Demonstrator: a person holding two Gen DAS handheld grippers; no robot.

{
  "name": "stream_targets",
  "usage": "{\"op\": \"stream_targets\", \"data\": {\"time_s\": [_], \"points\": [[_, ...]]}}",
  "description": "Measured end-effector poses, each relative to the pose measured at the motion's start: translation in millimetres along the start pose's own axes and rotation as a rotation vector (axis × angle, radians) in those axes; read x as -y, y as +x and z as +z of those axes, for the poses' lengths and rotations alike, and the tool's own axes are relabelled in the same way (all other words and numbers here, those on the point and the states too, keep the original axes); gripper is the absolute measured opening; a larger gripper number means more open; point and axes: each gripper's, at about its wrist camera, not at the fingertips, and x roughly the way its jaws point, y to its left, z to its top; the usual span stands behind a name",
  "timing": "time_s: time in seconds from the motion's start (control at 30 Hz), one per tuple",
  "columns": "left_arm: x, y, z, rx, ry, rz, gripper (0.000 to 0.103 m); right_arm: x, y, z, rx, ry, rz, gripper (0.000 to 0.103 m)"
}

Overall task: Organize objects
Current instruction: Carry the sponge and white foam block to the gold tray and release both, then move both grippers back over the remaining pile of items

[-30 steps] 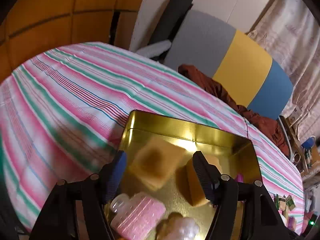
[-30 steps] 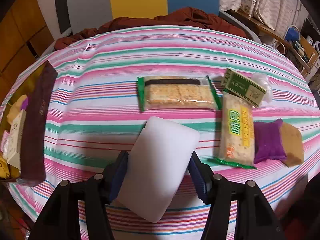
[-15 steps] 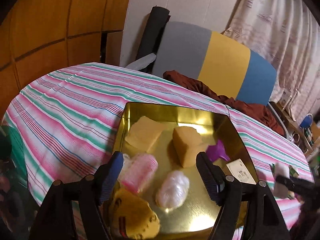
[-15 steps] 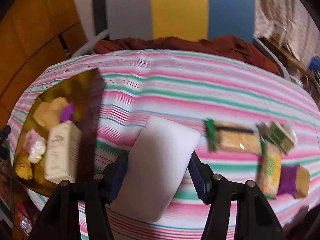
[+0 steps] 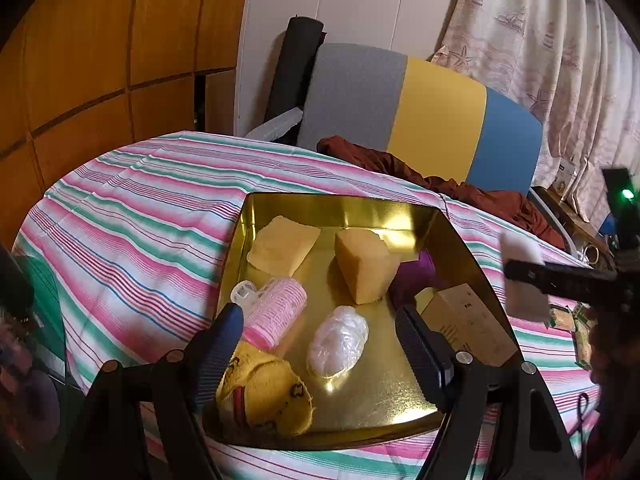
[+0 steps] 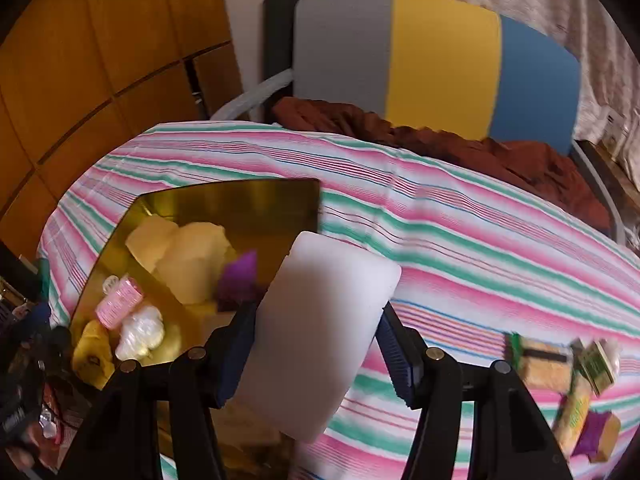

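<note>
Carrying the white foam block (image 6: 320, 332) clamped between the right gripper (image 6: 316, 340) jaws above the gold tin tray's (image 5: 256, 220) right edge, a snag on that wall is risked, while the left gripper (image 5: 320, 336), jaws wide and just opened further, hangs empty over the crowded tray.

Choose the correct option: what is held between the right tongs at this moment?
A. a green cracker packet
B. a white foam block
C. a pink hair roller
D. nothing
B: in the right wrist view the white foam block sits clamped between the blue pads of the right tongs, above the edge of the gold tray; the pink hair roller lies in the tray.
</note>
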Motion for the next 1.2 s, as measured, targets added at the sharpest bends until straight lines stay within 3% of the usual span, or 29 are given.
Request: {"op": "stream_targets", "data": {"time_s": [0.3, 0.4, 0.47, 0.57, 0.63, 0.67, 0.7, 0.93, 1.2], "points": [[-6, -2, -9, -0.02, -0.024, -0.011, 0.079, -22, 29, 26, -0.021, -0.009, 0.037, 0.06], [-6, -2, -10, -0.022, -0.027, -0.011, 0.079, -29, 39, 37, -0.047, 0.018, 0.101, 0.062], [-8, -3, -8, -0.019, -0.028, -0.007, 0.079, -36, 48, 44, -0.037, 0.01, 0.078, 0.063], [-12, -7, -6, -0.015, -0.045, -0.006, 0.079, -44, 69, 57, -0.064, -0.005, 0.056, 0.069], [-15, -10, -6, -0.011, -0.051, -0.002, 0.082, -45, 77, 60, -0.073, -0.018, 0.048, 0.08], [-16, -11, -6, -0.009, -0.054, -0.003, 0.082, -45, 79, 59, -0.078, -0.017, 0.045, 0.089], [-17, -12, -6, -0.009, -0.059, -0.003, 0.083, -42, 79, 58, -0.075, -0.012, 0.044, 0.092], [-12, -13, -7, -0.005, -0.068, -0.01, 0.083, -29, 45, 34, -0.006, 0.007, 0.046, 0.094], [9, -18, -12, -0.017, -0.019, -0.027, 0.085, -10, -2, -11, 0.072, 0.006, -0.027, 0.094]]}}
